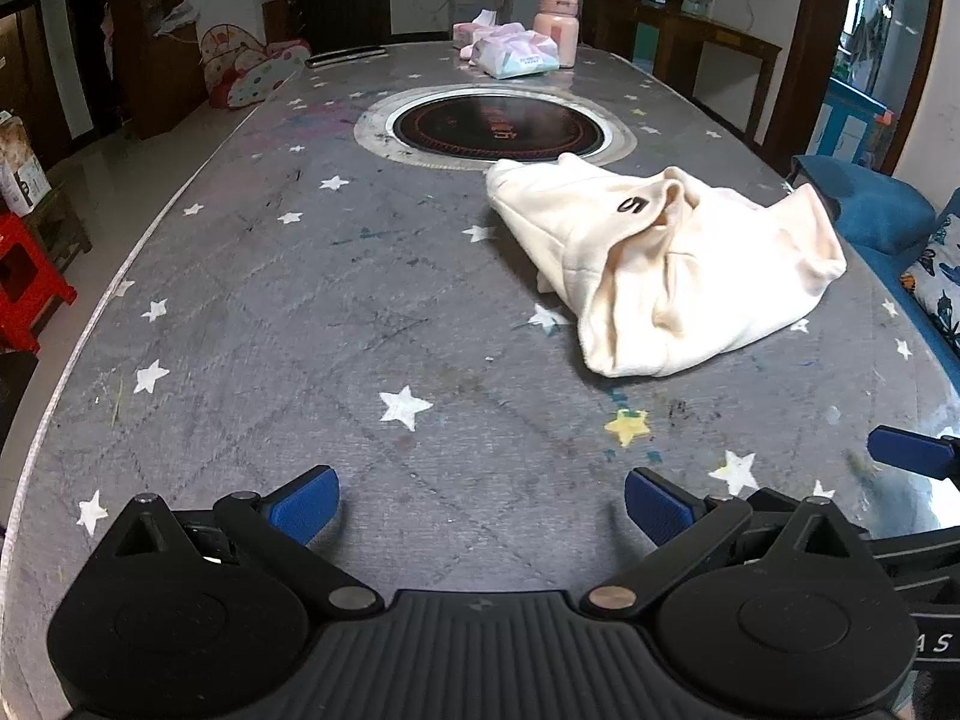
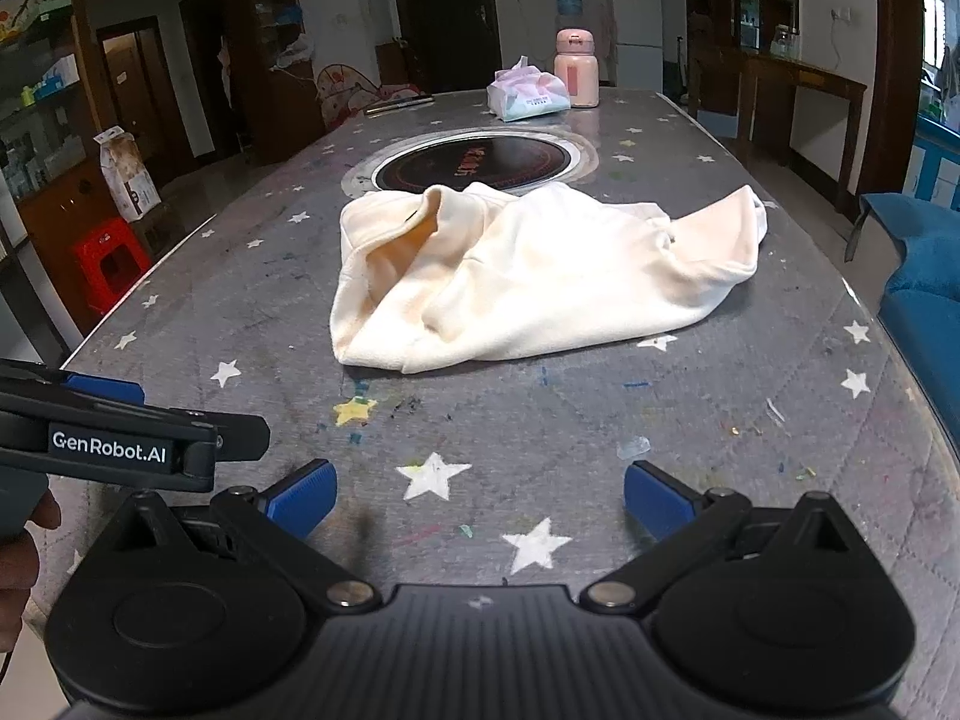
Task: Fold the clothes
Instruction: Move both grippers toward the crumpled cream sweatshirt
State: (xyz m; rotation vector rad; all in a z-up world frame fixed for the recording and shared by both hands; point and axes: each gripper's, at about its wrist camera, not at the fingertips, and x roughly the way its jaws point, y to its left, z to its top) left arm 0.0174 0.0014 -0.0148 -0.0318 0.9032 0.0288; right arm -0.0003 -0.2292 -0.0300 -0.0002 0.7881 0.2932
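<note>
A cream garment (image 1: 666, 264) lies crumpled on the grey star-patterned table (image 1: 300, 330), ahead and to the right in the left wrist view. In the right wrist view the garment (image 2: 528, 276) lies straight ahead at mid table (image 2: 750, 408). My left gripper (image 1: 482, 504) is open and empty, low over the table's near end, well short of the garment. My right gripper (image 2: 480, 498) is open and empty, also short of the garment. The left gripper's body (image 2: 120, 444) shows at the left of the right wrist view. A blue fingertip of the right gripper (image 1: 912, 450) shows at the right edge of the left wrist view.
A round black cooktop (image 1: 492, 126) is set into the table beyond the garment. A pink bottle (image 1: 558, 27) and tissue packs (image 1: 516, 51) stand at the far end. A blue chair (image 2: 924, 276) is on the right, a red stool (image 2: 111, 261) on the left.
</note>
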